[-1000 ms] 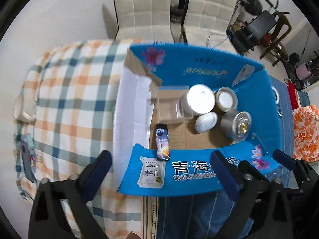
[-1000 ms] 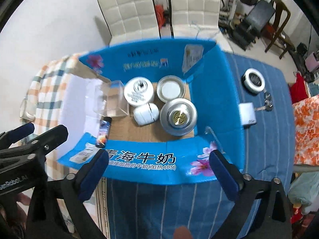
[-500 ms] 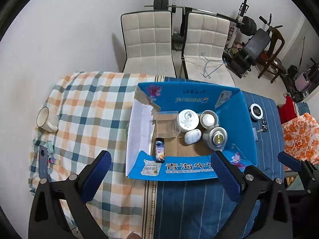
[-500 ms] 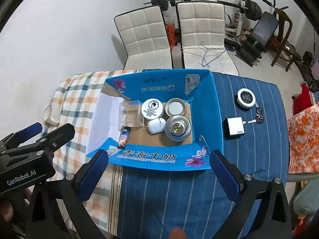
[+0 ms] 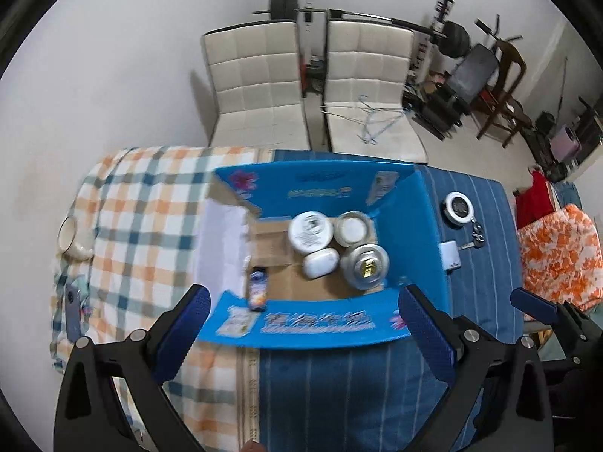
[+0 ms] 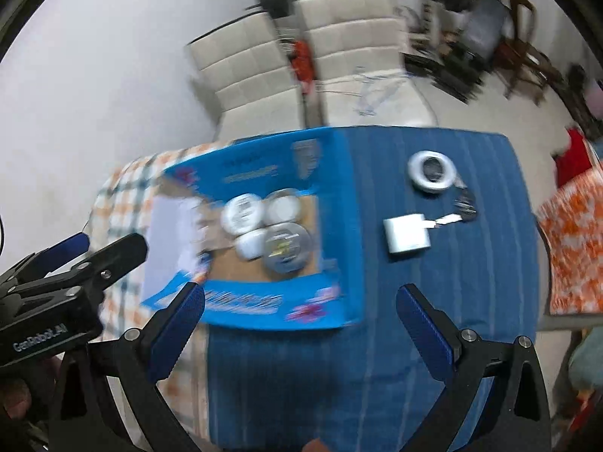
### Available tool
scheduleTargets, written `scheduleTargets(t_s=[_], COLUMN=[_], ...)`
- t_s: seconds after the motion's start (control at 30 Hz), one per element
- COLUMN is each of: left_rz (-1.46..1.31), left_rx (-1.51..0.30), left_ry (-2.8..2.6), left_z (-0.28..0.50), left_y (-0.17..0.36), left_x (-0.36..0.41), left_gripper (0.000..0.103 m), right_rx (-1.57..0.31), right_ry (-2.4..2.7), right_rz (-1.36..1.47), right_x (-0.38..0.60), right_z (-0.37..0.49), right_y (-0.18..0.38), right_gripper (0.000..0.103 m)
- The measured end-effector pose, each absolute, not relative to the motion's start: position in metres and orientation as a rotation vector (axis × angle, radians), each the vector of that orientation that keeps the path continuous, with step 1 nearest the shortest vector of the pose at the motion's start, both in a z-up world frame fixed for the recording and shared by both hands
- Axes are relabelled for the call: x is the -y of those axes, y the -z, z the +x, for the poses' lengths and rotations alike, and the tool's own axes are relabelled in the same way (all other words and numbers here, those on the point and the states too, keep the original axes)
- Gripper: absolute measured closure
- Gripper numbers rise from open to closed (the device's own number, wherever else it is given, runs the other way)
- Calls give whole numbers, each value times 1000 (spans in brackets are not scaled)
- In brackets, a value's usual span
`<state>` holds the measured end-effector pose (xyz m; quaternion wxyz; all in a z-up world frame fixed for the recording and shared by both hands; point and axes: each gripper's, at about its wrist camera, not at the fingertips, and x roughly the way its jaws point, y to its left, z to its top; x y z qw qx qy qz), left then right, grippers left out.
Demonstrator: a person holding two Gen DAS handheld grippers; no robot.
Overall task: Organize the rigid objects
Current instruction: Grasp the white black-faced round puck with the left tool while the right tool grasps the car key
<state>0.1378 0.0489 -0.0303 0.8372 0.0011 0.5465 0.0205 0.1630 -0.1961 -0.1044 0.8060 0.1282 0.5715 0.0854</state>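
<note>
Both my hand-held grippers hang above the near edge of the table, and both are released, jaws spread wide with nothing between the blue pads. My left hand-held gripper (image 5: pixel 301 324) looks straight down over the blue cardboard box (image 5: pixel 429 226), which sits with its flaps folded out across the middle of the table, where the checked cloth (image 5: pixel 143 218) on the left half meets the blue striped cloth (image 5: pixel 478 282) on the right half.

Inside the box, toward its right wall, four things sit packed together: a white round jar (image 5: pixel 311 231) at the back, a shallow round tin (image 5: pixel 353 228) just beside it, a white oval case (image 5: pixel 320 262) in front of the jar and touching it, and a silver round tin (image 5: pixel 365 266) with a gold emblem on its lid. A small dark tube (image 5: pixel 258 288) lies alone by the box's near left corner.

My right hand-held gripper (image 6: pixel 299 324) faces the striped half, though its view is blurred. There, outside the box toward the right edge of the table, lie a white ring-shaped object (image 6: pixel 431 174), a white square block (image 6: pixel 407 234) nearer to me, and some keys (image 6: pixel 465 207) just right of the block. A pale mug (image 5: pixel 71 235) stands at the far left edge of the table, with a phone (image 5: pixel 73 309) lying nearer to me.
</note>
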Motion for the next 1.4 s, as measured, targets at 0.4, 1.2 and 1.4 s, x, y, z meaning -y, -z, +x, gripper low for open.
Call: scheduleTargets(t_s=[0.4, 1.2, 1.4], left_rz=[156, 314, 381], left_rx=[-1200, -1483, -1604], left_ry=[180, 232, 270], left_z=[283, 365, 364], left_y=[104, 251, 292], left_x=[139, 240, 270], left_gripper=[1, 1, 1], right_rx=[-1358, -1443, -1431], right_ry=[86, 240, 249], right_rz=[373, 284, 316], right_x=[373, 426, 434], right_z=[287, 303, 299], right_y=[253, 344, 341], right_gripper=[3, 93, 95])
